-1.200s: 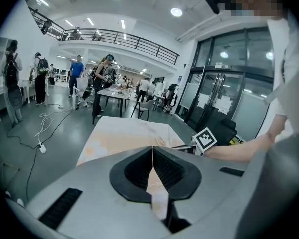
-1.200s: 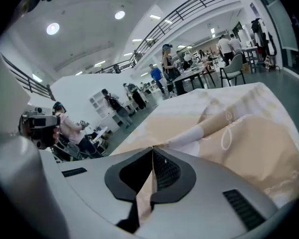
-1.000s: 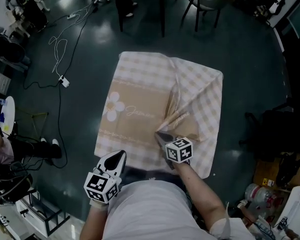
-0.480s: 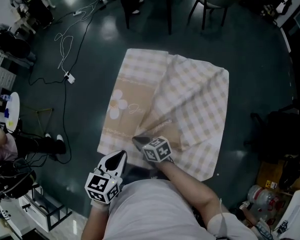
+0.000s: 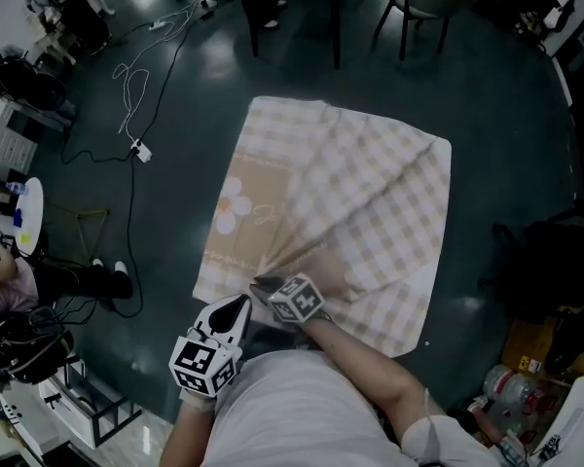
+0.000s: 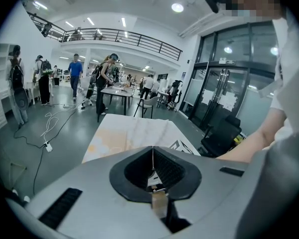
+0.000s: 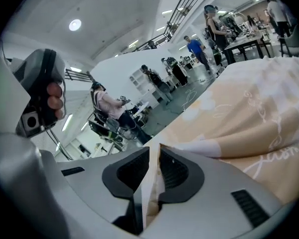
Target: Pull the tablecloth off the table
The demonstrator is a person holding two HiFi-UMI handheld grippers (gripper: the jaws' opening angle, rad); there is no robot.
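The beige checked tablecloth (image 5: pixel 370 193) with a white flower print covers the table in the head view. Creases fan across it toward its near edge. There my right gripper (image 5: pixel 265 286) is shut on a bunched fold of the cloth. In the right gripper view the fabric (image 7: pixel 249 113) runs in between the closed jaws of the right gripper (image 7: pixel 154 152). My left gripper (image 5: pixel 234 307) hovers just left of it at the near edge, shut and holding nothing. In the left gripper view the left gripper (image 6: pixel 152 149) has its jaws closed, with the cloth (image 6: pixel 129 133) lying ahead of them.
A chair (image 5: pixel 414 3) and another table's legs (image 5: pixel 336 27) stand beyond the table. Cables (image 5: pixel 127 76) and a power strip (image 5: pixel 141 150) lie on the floor at left. A black office chair (image 5: pixel 535 261) is at right. A seated person (image 5: pixel 19 280) is at far left.
My right gripper has moved left and nearer to me with the cloth in it. The folds now stretch diagonally across the table. The left gripper has stayed put.
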